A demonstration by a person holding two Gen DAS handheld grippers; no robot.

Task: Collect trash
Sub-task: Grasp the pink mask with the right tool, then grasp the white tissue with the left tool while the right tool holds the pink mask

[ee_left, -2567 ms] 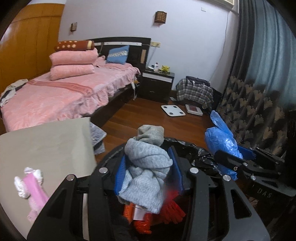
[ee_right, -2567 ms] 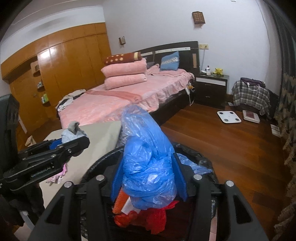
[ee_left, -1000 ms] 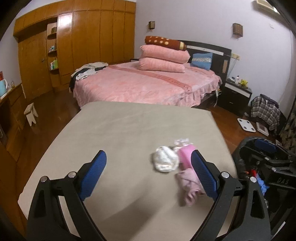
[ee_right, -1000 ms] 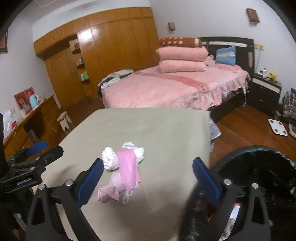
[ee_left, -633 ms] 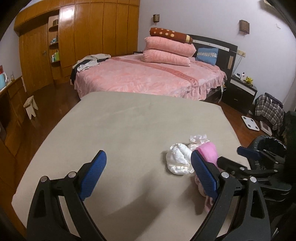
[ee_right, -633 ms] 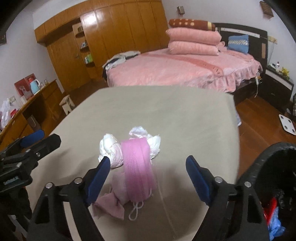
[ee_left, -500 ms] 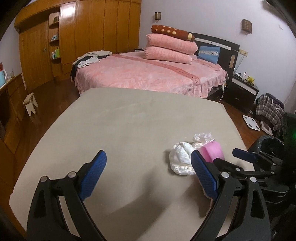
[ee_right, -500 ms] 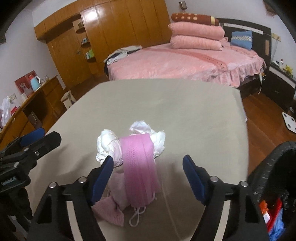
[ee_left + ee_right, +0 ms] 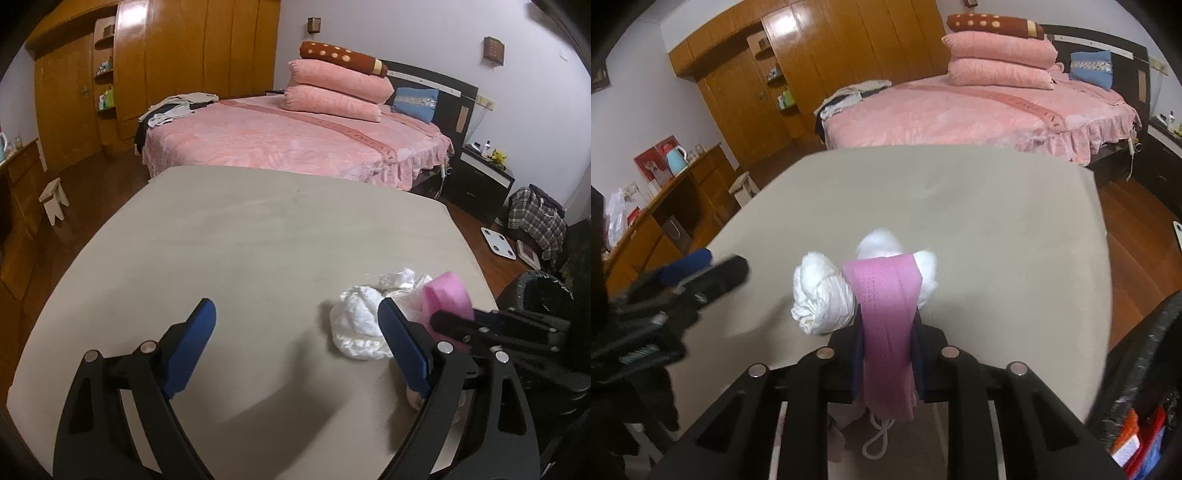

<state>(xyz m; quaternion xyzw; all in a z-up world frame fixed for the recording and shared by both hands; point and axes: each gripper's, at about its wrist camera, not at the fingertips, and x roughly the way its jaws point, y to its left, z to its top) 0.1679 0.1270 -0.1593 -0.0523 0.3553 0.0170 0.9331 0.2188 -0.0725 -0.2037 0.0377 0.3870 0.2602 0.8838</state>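
Observation:
A pink face mask [image 9: 886,306] lies over crumpled white tissues [image 9: 820,295] on the beige table [image 9: 979,206]. My right gripper [image 9: 886,343] is shut on the pink mask, which hangs between its fingers. In the left wrist view the mask [image 9: 447,295] and the white tissues [image 9: 360,325] lie to the right. My left gripper [image 9: 295,343] is open and empty above the table [image 9: 240,240], its right finger beside the tissues. The black trash bin [image 9: 1145,387] stands at the table's right edge, with red and blue trash inside.
A pink bed [image 9: 295,140] with stacked pillows stands behind the table. A wooden wardrobe [image 9: 812,66] lines the far wall. A small stool [image 9: 53,199] and a white scale [image 9: 498,238] sit on the wood floor. A dark nightstand [image 9: 480,181] stands by the bed.
Both grippers dropped their earlier items into the bin and swung back over the table. My right gripper moved in and closed on the pink mask. My left gripper stayed open.

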